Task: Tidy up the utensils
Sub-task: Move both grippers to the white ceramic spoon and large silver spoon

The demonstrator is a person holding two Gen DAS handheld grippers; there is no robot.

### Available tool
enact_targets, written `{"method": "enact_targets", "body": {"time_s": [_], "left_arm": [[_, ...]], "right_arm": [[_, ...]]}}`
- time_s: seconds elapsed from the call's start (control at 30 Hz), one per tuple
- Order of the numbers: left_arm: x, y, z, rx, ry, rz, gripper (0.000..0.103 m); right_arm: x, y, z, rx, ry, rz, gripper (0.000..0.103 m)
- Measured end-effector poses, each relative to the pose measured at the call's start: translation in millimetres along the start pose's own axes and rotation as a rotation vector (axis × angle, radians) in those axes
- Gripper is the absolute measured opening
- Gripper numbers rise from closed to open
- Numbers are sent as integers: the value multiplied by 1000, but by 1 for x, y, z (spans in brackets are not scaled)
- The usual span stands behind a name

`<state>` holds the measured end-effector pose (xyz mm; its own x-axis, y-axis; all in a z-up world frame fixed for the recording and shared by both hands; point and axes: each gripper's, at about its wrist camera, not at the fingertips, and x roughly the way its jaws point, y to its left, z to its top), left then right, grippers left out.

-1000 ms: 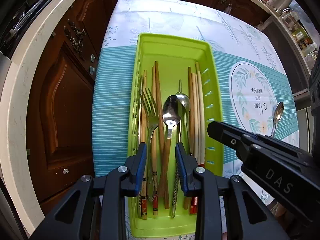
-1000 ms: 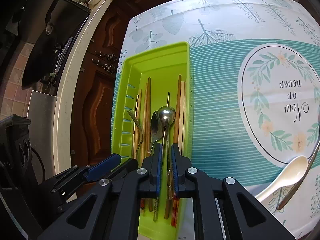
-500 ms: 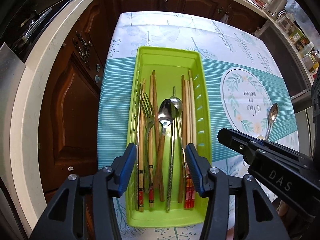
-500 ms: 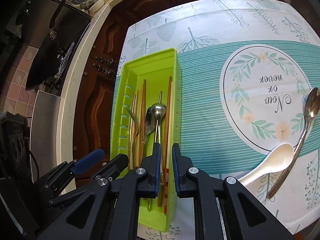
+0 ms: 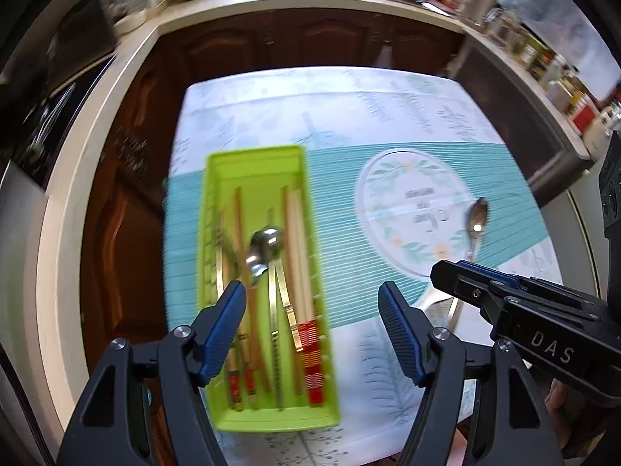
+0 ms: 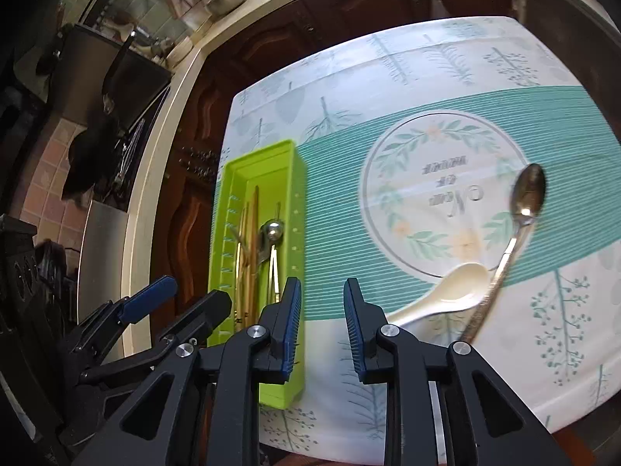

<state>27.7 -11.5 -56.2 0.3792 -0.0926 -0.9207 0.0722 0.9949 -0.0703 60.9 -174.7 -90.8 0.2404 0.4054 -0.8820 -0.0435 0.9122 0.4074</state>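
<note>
A lime green utensil tray (image 5: 256,163) (image 6: 295,209) lies on the left of the table and holds chopsticks (image 5: 300,248), a fork and steel spoons (image 5: 264,248). A steel spoon (image 6: 524,209) (image 5: 477,221) and a white ceramic spoon (image 6: 446,291) lie on the tablecloth to the right of the tray. My left gripper (image 5: 312,330) is wide open and empty, raised above the tray's near right side. My right gripper (image 6: 322,322) is open and empty, above the cloth between the tray and the white spoon.
The table has a white and teal cloth (image 6: 427,77) with a round leaf print (image 6: 438,194). Dark wooden cabinets (image 5: 310,42) and a pale countertop (image 5: 70,194) run along the left and far sides. Jars (image 5: 551,62) stand at the right.
Both grippers have risen and shifted right, away from the tray. The right gripper, nearly shut before, has opened. The left gripper has opened wider.
</note>
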Motion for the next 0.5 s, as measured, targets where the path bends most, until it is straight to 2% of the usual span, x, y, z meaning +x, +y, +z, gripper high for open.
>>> {"method": "enact_targets", "body": {"time_s": [0.3, 0.5], "left_arm": [[7, -61, 17, 120, 5, -69, 70], [46, -96, 19, 235, 90, -143, 70]], "right_arm": [[-44, -74, -1, 108, -39, -32, 27], [-51, -123, -1, 180, -60, -63, 27]]}}
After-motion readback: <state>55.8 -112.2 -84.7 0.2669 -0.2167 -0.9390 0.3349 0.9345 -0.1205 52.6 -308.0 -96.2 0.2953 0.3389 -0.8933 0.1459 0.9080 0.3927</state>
